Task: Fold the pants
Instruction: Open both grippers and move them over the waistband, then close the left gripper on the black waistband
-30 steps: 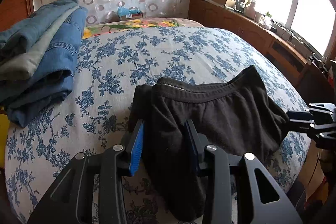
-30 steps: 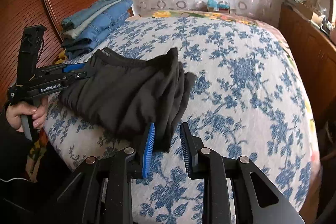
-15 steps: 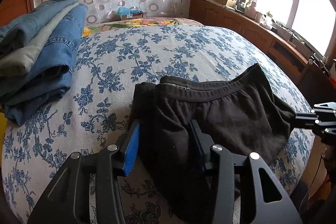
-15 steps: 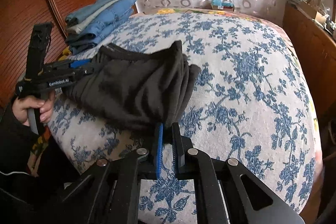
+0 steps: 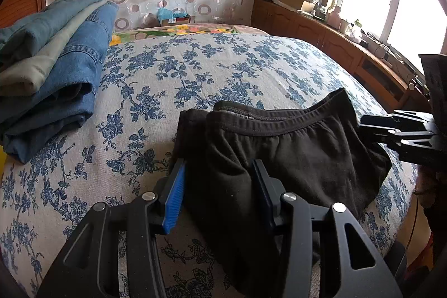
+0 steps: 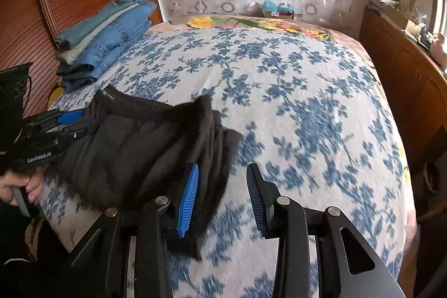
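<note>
Cotton bedspread (image 6: 307,91), white with blue flower sprays, covers the bed and carries everything; curtain with ring pattern behind it, wooden cabinets along the window side

Stack of folded jeans (image 5: 53,66) at the far left of the bed, near the wooden panel, well apart from my work; I take it for a done pile, though that is a guess

Black pants (image 5: 293,152) lie at the near edge of the bed, bunched into a thick bundle of several layers, elastic waistband on the far side and standing up a little. Lower part hangs off the bed edge toward me. From the right wrist view the layered edges fan out unevenly on the right side, one flap lying loose on the spread

Left gripper (image 5: 220,194): jaws apart, straddling the left part of the bundle, cloth between the blue pads but not pinched. Right gripper (image 6: 222,197): jaws apart as well, left pad against the loose layered edge, right pad over bare bedspread; nothing held. That view is smeared, so I read the right gripper as in motion

Progress, my judgement: pants look already doubled more than once, so the main folds are in. Left to do: square the ragged right edge, flatten the raised waistband, bring the hanging part up onto the bed, perhaps one last fold, then likely over to the jeans stack
</note>
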`<state>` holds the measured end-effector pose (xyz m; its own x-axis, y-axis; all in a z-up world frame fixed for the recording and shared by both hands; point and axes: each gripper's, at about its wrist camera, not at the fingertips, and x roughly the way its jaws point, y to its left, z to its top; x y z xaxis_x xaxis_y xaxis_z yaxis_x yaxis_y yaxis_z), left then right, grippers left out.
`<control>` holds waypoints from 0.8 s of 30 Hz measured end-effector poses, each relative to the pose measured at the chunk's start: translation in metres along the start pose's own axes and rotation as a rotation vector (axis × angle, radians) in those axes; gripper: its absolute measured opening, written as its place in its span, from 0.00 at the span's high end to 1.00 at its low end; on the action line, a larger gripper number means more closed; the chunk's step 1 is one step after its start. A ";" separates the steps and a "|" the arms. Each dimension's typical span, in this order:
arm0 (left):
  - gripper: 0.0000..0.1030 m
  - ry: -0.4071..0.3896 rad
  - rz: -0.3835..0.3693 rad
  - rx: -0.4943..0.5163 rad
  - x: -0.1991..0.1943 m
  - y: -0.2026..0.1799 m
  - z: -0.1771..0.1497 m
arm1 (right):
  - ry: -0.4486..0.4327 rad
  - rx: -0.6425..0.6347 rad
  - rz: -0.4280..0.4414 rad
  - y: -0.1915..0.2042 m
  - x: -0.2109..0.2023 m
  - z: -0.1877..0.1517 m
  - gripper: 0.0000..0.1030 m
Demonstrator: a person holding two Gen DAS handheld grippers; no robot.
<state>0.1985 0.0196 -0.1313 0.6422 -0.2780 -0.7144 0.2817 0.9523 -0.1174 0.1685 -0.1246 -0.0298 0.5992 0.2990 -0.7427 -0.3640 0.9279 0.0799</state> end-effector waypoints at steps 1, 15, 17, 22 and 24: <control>0.54 0.000 0.001 0.001 0.000 0.000 0.000 | 0.005 -0.001 -0.009 0.001 0.004 0.002 0.62; 0.54 -0.001 -0.004 -0.003 -0.001 -0.001 0.000 | 0.033 0.025 -0.028 0.002 0.037 0.020 0.55; 0.54 0.000 -0.003 -0.002 -0.001 0.000 0.000 | 0.026 0.023 -0.034 0.003 0.038 0.019 0.53; 0.54 0.002 -0.008 -0.022 -0.003 0.000 0.002 | 0.000 0.001 -0.051 0.008 0.039 0.015 0.52; 0.54 -0.005 -0.017 -0.040 -0.007 0.002 0.007 | -0.008 0.005 -0.045 0.006 0.038 0.013 0.52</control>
<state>0.1997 0.0227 -0.1217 0.6413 -0.2944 -0.7086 0.2634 0.9518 -0.1570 0.1984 -0.1045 -0.0492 0.6204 0.2586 -0.7404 -0.3328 0.9417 0.0500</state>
